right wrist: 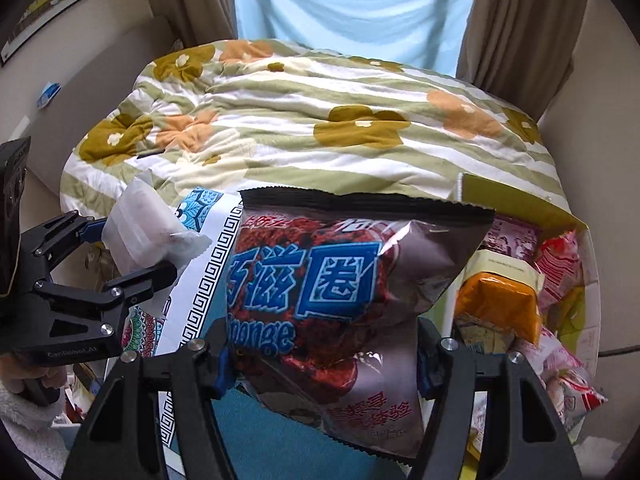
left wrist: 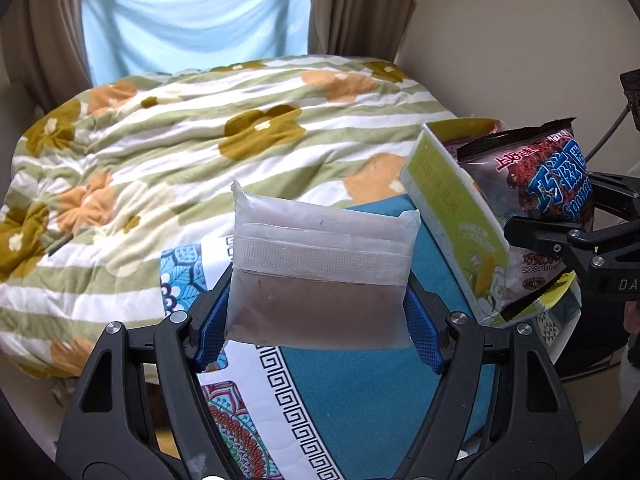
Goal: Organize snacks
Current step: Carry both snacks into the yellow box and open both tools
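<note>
My left gripper (left wrist: 318, 320) is shut on a frosted translucent snack packet (left wrist: 320, 264) with brown contents, held above a teal patterned cloth (left wrist: 352, 392). My right gripper (right wrist: 322, 354) is shut on a brown chocolate snack bag (right wrist: 352, 304) with blue lettering, held in the air beside an open green-and-white box (left wrist: 452, 216). In the left wrist view the bag (left wrist: 548, 184) and the right gripper (left wrist: 560, 220) show at the right, at the box opening. In the right wrist view the left gripper (right wrist: 132, 244) and its packet (right wrist: 140, 228) show at the left.
The box (right wrist: 520, 204) at the right holds several snack packs, among them an orange one (right wrist: 496, 308) and pink ones (right wrist: 560, 264). A rumpled floral striped quilt (left wrist: 180, 152) covers the bed behind. Curtains and a window lie beyond; a wall stands at the right.
</note>
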Demonstrator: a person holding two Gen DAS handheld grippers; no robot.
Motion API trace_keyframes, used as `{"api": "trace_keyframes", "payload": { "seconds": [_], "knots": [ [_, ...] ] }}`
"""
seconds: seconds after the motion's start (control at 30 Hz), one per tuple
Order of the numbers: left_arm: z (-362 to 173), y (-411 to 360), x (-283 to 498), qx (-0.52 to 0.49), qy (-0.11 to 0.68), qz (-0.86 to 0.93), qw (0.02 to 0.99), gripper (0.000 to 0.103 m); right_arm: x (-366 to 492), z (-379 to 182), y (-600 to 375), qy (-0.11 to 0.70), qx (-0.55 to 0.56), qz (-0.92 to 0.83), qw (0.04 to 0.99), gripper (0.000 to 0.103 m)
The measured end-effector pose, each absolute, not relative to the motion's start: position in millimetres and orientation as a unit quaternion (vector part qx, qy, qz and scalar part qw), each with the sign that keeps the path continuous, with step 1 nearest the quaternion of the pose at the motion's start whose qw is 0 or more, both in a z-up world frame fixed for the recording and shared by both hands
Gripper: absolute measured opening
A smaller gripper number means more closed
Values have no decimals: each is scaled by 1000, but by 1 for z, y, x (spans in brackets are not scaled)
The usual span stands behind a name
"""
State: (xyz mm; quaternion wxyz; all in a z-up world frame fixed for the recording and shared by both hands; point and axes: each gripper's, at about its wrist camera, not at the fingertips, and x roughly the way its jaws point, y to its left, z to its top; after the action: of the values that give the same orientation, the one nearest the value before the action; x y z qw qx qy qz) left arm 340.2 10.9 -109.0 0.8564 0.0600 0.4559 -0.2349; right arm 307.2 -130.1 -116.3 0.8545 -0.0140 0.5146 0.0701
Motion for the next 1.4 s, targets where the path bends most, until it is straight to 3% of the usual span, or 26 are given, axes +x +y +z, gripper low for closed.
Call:
{"api": "trace_keyframes", "payload": {
  "seconds": [0.37,0.73,0.97,1.4],
  "knots": [
    [-72,-125,316,71,425,-264,863,73,262,-63,-261,462,24,6,887,61],
    [-108,-271,277,36,486,-265,832,73,251,-61,-382,456,28,46,888,61],
    [-140,-286,264,41,520,-217,825,84,258,-76,-413,467,34,99,878,61],
    [-125,-253,264,33,505,-148,850,85,278,-89,-404,470,76,155,866,62]
  ]
}}
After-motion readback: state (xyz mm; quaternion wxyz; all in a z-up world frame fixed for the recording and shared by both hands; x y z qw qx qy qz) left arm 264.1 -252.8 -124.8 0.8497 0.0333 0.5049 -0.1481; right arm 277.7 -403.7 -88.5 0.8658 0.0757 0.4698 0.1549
